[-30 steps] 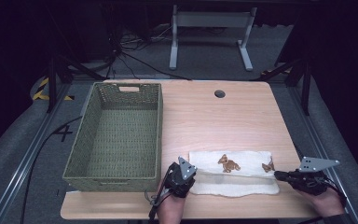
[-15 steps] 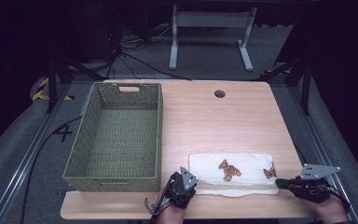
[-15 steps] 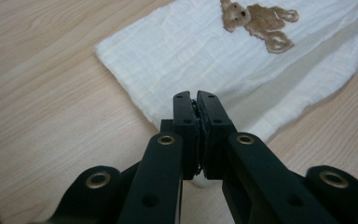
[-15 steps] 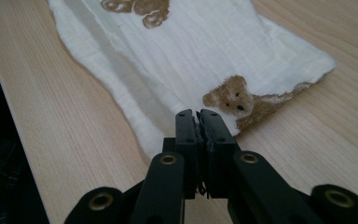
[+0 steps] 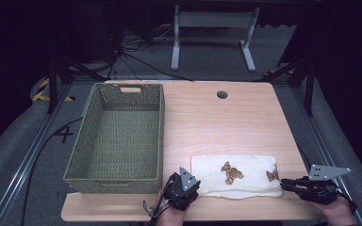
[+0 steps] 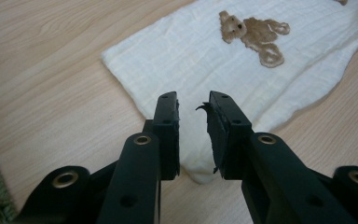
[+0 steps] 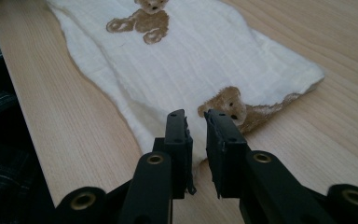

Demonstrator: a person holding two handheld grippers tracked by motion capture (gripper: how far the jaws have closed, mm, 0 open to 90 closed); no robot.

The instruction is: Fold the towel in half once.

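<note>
A cream folded cloth (image 5: 235, 175) printed with brown teddy bears lies flat on the worktop (image 5: 217, 127), near its front edge and to the right of the green woven basket (image 5: 118, 136). In the high view, my left claw (image 5: 192, 184) sits at the cloth's near-left corner and my right claw (image 5: 284, 184) at its near-right corner, both low over the wood, with my hands coming in from the front edge.

Along my left claw (image 6: 193, 116), the jaws stand apart with a clear gap between them, and the cloth's corner (image 6: 200, 172) lies in that gap, under the tips. The pads do not press on the fabric here. One teddy bear print (image 6: 254, 35) lies farther off on the cloth, well beyond the tips.

Along my right claw (image 7: 195, 121), the jaws are also apart, though the gap is narrower. They straddle the cloth's edge, with the fabric running between them, and I cannot tell whether the pads touch it. A second bear print (image 7: 233, 109), half folded under at the edge, sits just beside the right-hand jaw tip. Another bear (image 7: 142, 18) lies farther along the cloth.

The basket stands to the left of the cloth, apart from it.
</note>
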